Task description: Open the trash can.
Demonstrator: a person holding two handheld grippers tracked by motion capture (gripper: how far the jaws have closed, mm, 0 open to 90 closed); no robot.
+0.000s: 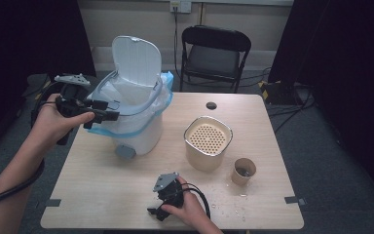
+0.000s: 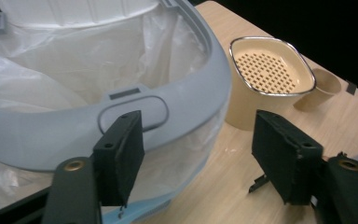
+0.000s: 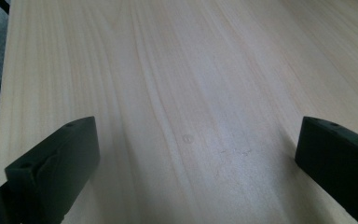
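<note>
Left gripper (image 2: 198,154) hovers at the pedal bin's (image 1: 141,131) grey rim (image 2: 168,116), jaws spread wide, holding nothing. Right gripper (image 1: 163,202) rests low over the bare wooden surface (image 3: 186,93), jaws also apart and empty. The aim looks like the liner bag (image 2: 74,70), perhaps; best to pinch the plastic cleanly beside the rim.

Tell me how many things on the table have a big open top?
3. The white bin with its lid up stands at the table's back left, the beige container with a holed insert sits mid-right, and the small paper cup stands just right of it.
</note>
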